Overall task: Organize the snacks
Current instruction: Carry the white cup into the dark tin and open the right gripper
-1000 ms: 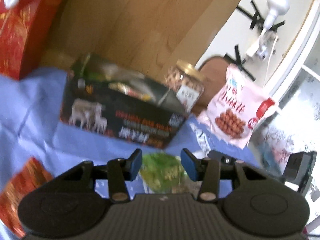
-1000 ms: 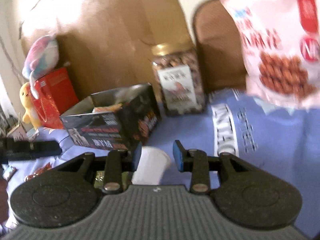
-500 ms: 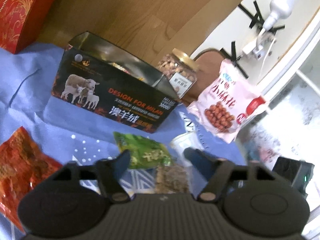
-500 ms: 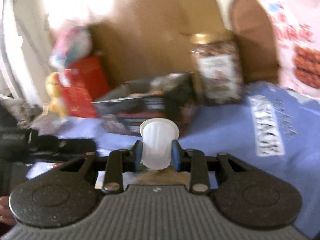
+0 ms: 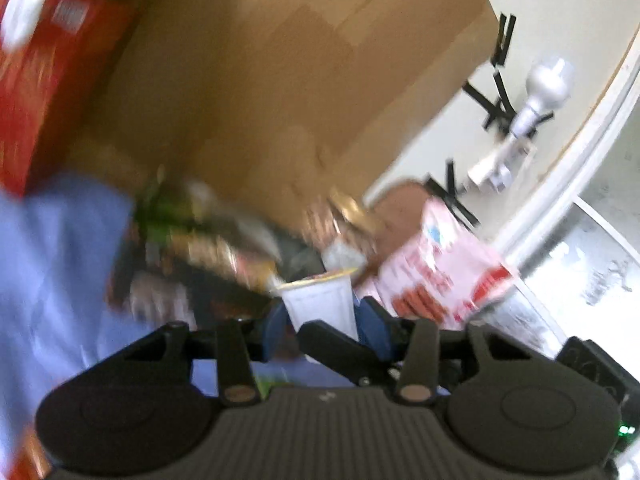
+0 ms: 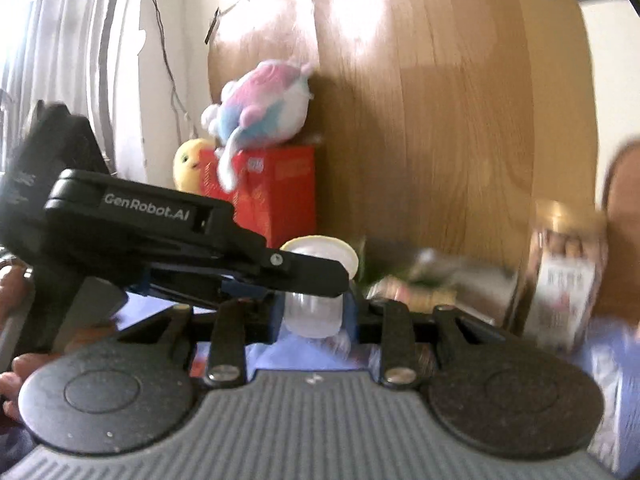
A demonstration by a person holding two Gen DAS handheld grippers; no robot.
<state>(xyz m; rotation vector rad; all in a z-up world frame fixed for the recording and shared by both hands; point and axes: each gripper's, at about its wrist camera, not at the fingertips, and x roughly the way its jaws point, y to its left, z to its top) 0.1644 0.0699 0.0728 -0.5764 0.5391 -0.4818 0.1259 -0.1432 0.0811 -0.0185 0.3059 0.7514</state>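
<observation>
A small white cup (image 5: 320, 300) with a yellow-edged lid hangs above the blue cloth, and both grippers are on it. My left gripper (image 5: 322, 328) has a blue pad on each side of the cup, and its jaws are closing. In the right wrist view my right gripper (image 6: 313, 318) is shut on the lower part of the cup (image 6: 320, 250). The left gripper's near finger (image 6: 304, 270) crosses in front of the cup's upper part. The open black snack box (image 5: 192, 272) lies blurred behind the cup.
A pink snack bag (image 5: 436, 276) and a nut jar (image 6: 568, 280) stand to the right against the wooden board. On the left a red box (image 6: 276, 192) carries a plush toy (image 6: 264, 108). A person's hand (image 6: 12, 368) shows at the lower left.
My right gripper lifted the white cup and swung left toward the other gripper. My left gripper opened wide above the packets, rose, and closed around the same cup.
</observation>
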